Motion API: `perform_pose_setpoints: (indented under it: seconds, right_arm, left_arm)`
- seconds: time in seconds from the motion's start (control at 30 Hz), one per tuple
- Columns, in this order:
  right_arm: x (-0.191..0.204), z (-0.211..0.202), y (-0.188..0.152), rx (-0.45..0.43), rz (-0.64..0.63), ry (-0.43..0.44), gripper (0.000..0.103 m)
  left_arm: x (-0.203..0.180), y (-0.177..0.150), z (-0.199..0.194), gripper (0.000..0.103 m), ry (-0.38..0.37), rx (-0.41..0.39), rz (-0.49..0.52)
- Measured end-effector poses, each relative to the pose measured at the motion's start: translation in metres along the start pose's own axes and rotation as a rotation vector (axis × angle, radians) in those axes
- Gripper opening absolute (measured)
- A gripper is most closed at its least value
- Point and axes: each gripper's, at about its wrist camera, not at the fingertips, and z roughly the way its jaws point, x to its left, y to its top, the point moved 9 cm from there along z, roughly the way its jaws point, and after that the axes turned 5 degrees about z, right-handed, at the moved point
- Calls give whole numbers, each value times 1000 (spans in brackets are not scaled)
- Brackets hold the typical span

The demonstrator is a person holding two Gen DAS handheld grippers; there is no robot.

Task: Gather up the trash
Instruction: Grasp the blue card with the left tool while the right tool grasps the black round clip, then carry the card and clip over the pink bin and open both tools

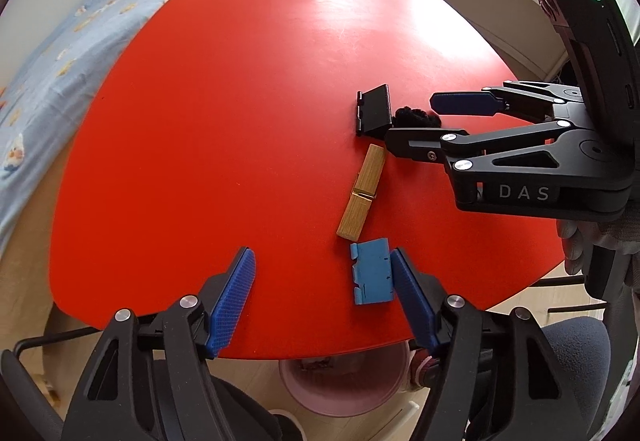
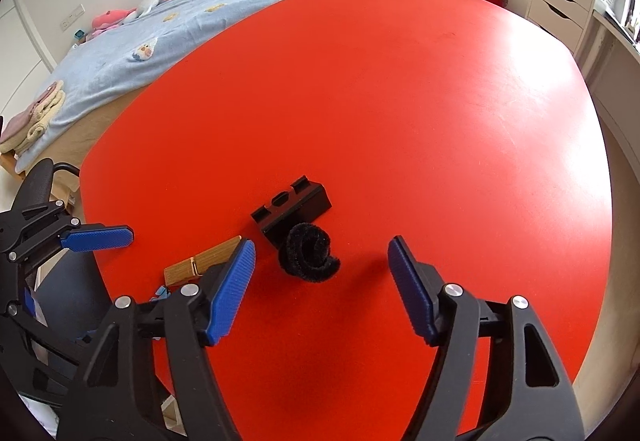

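Currently, both grippers stand wide open and empty over the red table (image 1: 240, 81). Right gripper (image 2: 320, 273) straddles the black fuzzy coil (image 2: 310, 253), which touches the black plastic block (image 2: 292, 211); left gripper (image 1: 322, 281) has one finger beside the blue piece (image 1: 370, 277), near the wooden clip (image 1: 362, 193). Pick-up appears imminent: next, lower and close, then carry to the pink bin (image 1: 340, 389) below the table edge.

Black fuzzy coil (image 2: 310, 253) between spread fingers (image 2: 236, 281)
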Motion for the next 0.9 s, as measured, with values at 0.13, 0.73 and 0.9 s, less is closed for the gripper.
perform_pose_setpoints:
  seconds: [0.13,0.73,0.9]
  right_arm:
    - [2,0,2,-7,-7,-3,42]
    - [-2,-24,-10,-33,69,-58,21]
    - [-1,-36,-15,-51,98,-59,21]
  left_arm:
    - [3,-1,-2,33,-16,-5,11]
    - [19,3,0,18,-171,-31,106]
    - [24,3,-8,18,-181,-45,106]
